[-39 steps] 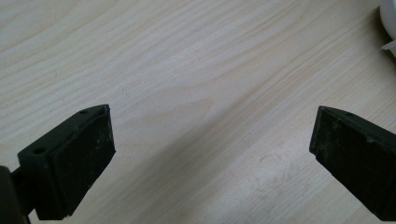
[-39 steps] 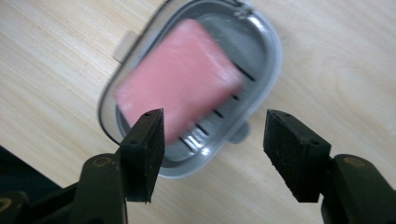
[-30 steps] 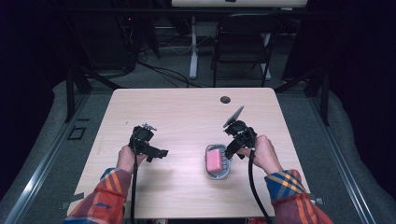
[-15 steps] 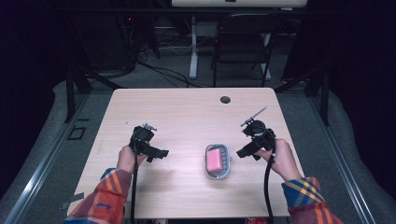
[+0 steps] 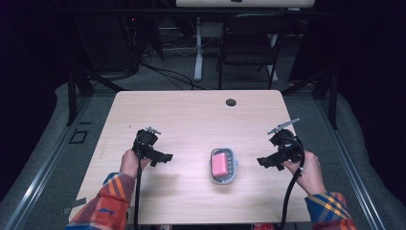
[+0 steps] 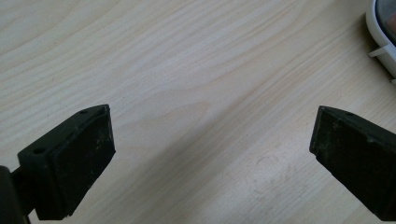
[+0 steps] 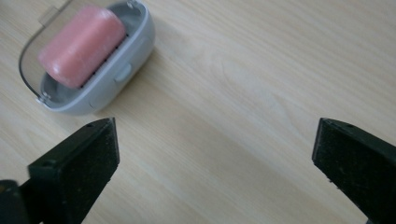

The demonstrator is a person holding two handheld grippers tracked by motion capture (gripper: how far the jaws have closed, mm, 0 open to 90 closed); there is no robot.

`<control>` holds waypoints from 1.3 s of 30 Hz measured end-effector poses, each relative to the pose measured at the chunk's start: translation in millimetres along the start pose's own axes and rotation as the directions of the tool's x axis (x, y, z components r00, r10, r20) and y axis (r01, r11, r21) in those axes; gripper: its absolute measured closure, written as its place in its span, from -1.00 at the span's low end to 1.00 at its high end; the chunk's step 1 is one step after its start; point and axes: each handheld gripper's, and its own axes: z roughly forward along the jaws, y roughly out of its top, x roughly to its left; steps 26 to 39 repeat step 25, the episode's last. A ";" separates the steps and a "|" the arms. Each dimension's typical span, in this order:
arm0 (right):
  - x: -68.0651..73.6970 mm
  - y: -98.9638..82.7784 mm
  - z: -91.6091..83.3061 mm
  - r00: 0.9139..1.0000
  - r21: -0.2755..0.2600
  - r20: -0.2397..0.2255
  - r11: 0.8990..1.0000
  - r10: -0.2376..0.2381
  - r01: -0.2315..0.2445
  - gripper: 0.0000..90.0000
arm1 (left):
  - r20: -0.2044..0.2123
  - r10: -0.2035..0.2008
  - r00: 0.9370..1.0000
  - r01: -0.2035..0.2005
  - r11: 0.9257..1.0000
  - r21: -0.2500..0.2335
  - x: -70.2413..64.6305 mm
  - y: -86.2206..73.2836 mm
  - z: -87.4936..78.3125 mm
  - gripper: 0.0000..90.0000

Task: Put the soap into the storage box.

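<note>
A pink soap bar (image 5: 220, 165) lies in a grey-white soap dish (image 5: 233, 165) at the middle front of the wooden table (image 5: 191, 115). My right gripper (image 5: 265, 162) sits to the right of the dish, apart from it and pointing at it. Its jaws have just been opening and now stand wide with nothing between them. In the right gripper view (image 7: 215, 154) the soap (image 7: 81, 44) and the dish (image 7: 126, 60) lie at upper left, beyond the jaws. My left gripper (image 5: 163, 157) rests left of the dish, open (image 6: 212, 144) over bare wood, with the dish rim (image 6: 380, 28) at the far right corner.
A round cable hole (image 5: 231, 102) sits near the table's far edge. A dark chair (image 5: 249, 43) and cables stand on the floor behind the table. Bare wood lies between each gripper and the dish.
My right gripper has drawn away from the soap dish to the right, and its jaws have spread wide. The dish stays in place. My left gripper has not moved.
</note>
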 end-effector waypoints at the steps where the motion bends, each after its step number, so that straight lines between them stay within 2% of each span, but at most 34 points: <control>1: -5.1 -7.9 0.9 1.000 -0.004 -0.004 1.000 0.016 -0.016 -1.00 | 0.001 -0.003 1.000 0.003 1.000 -0.001 0.0 -0.1 0.2 -1.00; 10: -21.0 -37.5 6.5 0.999 -0.005 0.003 0.999 0.034 -0.034 -1.00 | 0.003 -0.003 1.000 0.003 1.000 -0.002 0.5 -0.3 0.4 -1.00; 11: -23.8 -46.5 10.5 0.999 -0.012 -0.005 0.999 0.040 -0.040 -1.00 | 0.005 -0.002 1.000 0.002 1.000 -0.002 0.6 -0.3 0.6 -1.00; 13: -25.0 -53.1 14.9 0.999 -0.009 -0.008 0.998 0.054 -0.054 -1.00 | 0.002 -0.001 1.000 0.001 1.000 -0.001 0.5 -0.4 0.7 -1.00; 14: -25.6 -57.2 16.3 0.999 -0.023 0.000 0.999 0.046 -0.046 -1.00 | 0.002 -0.001 1.000 0.001 1.000 -0.001 0.6 -0.4 0.7 -1.00; 15: -25.7 -61.3 19.1 0.998 -0.044 -0.019 0.998 0.054 -0.055 -1.00 | 0.003 -0.001 1.000 0.001 1.000 -0.002 0.7 -0.4 0.7 -1.00; 16: -25.7 -61.3 19.1 0.998 -0.044 -0.019 0.998 0.054 -0.055 -1.00 | 0.003 -0.001 1.000 0.001 1.000 -0.002 0.7 -0.4 0.7 -1.00; 18: -27.0 -67.2 27.1 0.998 0.001 -0.034 0.998 0.058 -0.058 -1.00 | 0.004 0.004 1.000 -0.004 1.000 -0.002 0.4 -0.3 0.6 -1.00; 19: -26.3 -68.9 30.4 0.999 0.030 -0.029 0.999 0.029 -0.028 -1.00 | 0.006 0.005 1.000 -0.005 1.000 -0.003 0.1 -0.3 0.6 -1.00; 22: -23.1 -67.7 32.1 1.000 0.044 -0.011 0.999 0.015 -0.015 -1.00 | 0.010 0.007 1.000 -0.007 1.000 -0.008 0.0 -0.1 0.6 -1.00; 24: -21.7 -66.6 31.7 1.000 0.036 -0.022 0.999 0.017 -0.016 -1.00 | 0.014 0.008 1.000 -0.008 1.000 -0.012 0.2 0.0 0.7 -1.00; 25: -18.5 -63.3 29.1 1.000 0.042 -0.012 0.999 -0.007 0.008 -1.00 | 0.018 0.008 1.000 -0.007 1.000 -0.017 0.0 0.0 0.6 -1.00; 39: -18.5 -63.3 29.1 1.000 0.042 -0.012 0.999 -0.007 0.008 -1.00 | 0.018 0.008 1.000 -0.007 1.000 -0.017 0.0 0.0 0.6 -1.00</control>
